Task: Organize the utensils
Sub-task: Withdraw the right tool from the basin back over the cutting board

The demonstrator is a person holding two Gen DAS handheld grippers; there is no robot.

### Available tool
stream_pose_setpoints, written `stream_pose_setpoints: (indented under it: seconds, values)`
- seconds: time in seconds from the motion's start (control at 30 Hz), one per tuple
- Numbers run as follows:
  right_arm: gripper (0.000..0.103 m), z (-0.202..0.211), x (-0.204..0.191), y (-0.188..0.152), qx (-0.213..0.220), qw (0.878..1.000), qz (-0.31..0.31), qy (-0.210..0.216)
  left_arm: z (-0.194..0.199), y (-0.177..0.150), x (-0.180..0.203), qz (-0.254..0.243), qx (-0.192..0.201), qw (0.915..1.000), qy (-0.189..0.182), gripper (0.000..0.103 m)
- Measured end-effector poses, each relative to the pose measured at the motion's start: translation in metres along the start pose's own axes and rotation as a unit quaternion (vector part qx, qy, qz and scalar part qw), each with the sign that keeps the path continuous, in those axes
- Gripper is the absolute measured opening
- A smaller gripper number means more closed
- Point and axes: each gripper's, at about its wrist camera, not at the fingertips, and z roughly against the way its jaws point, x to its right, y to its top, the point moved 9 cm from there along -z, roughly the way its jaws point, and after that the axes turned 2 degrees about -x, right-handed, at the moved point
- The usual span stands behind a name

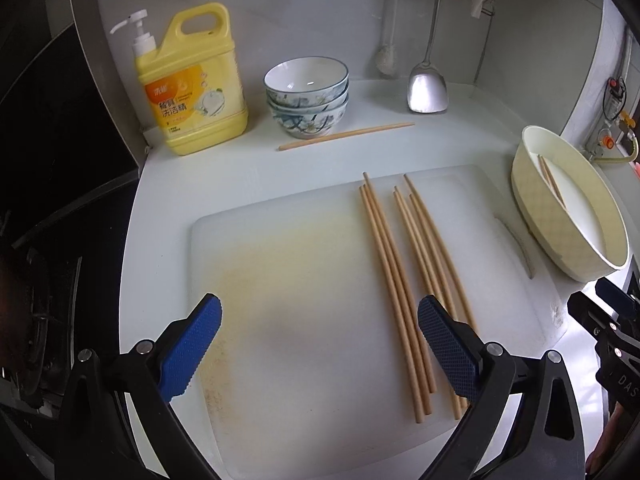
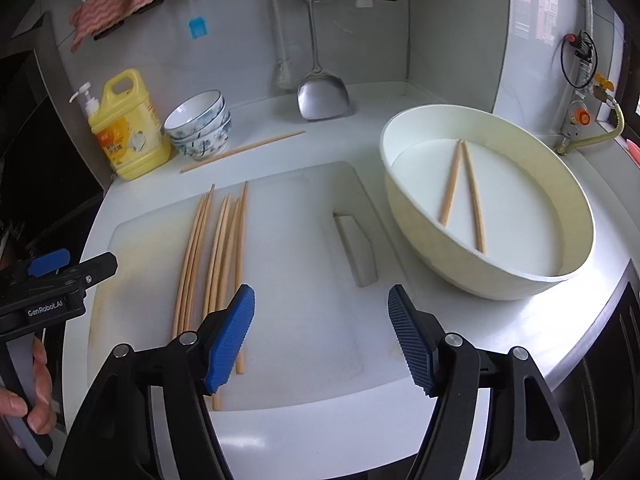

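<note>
Several wooden chopsticks point(image 1: 404, 280) lie side by side on a white cutting board point(image 1: 304, 264), also in the right wrist view point(image 2: 218, 264). One loose chopstick point(image 1: 346, 136) lies on the counter by the bowls. Two chopsticks point(image 2: 464, 192) lie in a cream basin point(image 2: 400, 208), seen at the right edge in the left wrist view point(image 1: 540, 224). My left gripper point(image 1: 320, 348) is open and empty above the board, its right finger over the chopsticks. My right gripper point(image 2: 322, 336) is open and empty above the board's right half.
A yellow detergent bottle point(image 1: 196, 84) and stacked patterned bowls point(image 1: 306, 96) stand at the back. A metal spatula point(image 1: 428, 88) hangs against the wall. A stove point(image 1: 60, 200) lies to the left. Gas fittings point(image 2: 580, 116) sit at the right.
</note>
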Motion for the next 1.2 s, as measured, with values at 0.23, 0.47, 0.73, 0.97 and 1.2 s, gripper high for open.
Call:
stream_pose_setpoints:
  seconds: [0.23, 0.47, 0.73, 0.97, 1.2]
  values:
    - [0.072, -0.03, -0.014, -0.003, -0.003, 0.999, 0.028, 0.028, -0.023, -0.016, -0.001, 0.021, -0.009, 0.9995, 0.02, 0.097]
    - [0.072, -0.052, -0.017, 0.004, 0.026, 0.996, 0.063, 0.065, -0.032, -0.023, 0.007, 0.059, 0.015, 0.9978, 0.025, 0.097]
    - [0.072, -0.062, -0.009, -0.001, 0.044, 0.996, 0.05, 0.057, -0.049, -0.022, 0.022, 0.033, 0.023, 0.999, 0.017, 0.097]
    - [0.072, -0.068, -0.008, -0.004, 0.047, 0.997, 0.028, 0.056, -0.066, -0.028, 0.022, 0.026, 0.015, 0.9994, 0.016, 0.098]
    - [0.072, -0.071, -0.02, -0.006, 0.042, 0.997, 0.034, 0.059, -0.069, -0.029, 0.014, 0.033, 0.018, 0.9993, -0.002, 0.098]
